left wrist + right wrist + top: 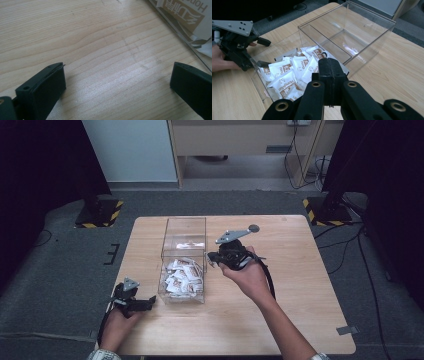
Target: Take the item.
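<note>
A clear plastic box [183, 262] with two compartments is sitting on the wooden tabletop [300, 285], and white sachets [182, 276] with brown print are lying piled in the compartment nearer the person; the farther compartment is holding none. The right gripper [214, 258] is hovering just beside the box's right wall, its jaws pressed together with nothing between them. The left gripper [150, 301] is resting low on the tabletop by the box's near left corner, its jaws spread wide over bare wood, with the box wall just beside one jaw.
</note>
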A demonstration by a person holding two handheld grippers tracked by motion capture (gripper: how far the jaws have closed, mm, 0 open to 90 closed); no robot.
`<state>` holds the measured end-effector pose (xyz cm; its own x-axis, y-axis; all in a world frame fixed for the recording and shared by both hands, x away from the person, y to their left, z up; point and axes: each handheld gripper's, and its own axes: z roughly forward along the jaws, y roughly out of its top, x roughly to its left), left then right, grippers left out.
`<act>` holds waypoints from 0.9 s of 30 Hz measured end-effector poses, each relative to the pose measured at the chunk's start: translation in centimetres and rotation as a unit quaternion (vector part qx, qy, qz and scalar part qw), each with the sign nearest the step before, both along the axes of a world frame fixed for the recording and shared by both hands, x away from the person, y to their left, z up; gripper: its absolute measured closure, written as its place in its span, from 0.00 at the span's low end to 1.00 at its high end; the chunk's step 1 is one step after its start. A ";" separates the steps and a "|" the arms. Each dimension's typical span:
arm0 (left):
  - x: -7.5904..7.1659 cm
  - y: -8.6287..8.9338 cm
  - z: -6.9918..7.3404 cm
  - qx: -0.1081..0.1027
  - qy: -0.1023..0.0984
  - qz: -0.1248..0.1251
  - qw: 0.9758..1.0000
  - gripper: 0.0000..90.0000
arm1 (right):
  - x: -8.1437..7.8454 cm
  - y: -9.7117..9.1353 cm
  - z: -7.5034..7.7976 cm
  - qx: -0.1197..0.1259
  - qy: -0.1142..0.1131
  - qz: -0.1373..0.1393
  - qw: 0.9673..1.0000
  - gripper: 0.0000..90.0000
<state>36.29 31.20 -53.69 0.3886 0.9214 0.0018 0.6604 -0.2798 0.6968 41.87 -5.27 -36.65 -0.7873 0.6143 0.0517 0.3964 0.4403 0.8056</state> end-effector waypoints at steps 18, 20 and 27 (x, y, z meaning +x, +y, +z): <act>0.0 0.0 0.0 0.000 0.000 0.002 1.000 0.00 | 0.6 -3.8 -0.9 0.001 0.006 -0.036 0.999 1.00; 0.0 0.0 0.0 0.000 0.000 0.002 1.000 0.00 | 0.6 -4.1 -0.9 0.000 0.005 -0.037 0.999 1.00; 0.0 0.0 0.0 0.000 0.000 0.002 1.000 0.00 | 1.3 -6.0 -1.7 0.001 0.008 -0.061 0.998 1.00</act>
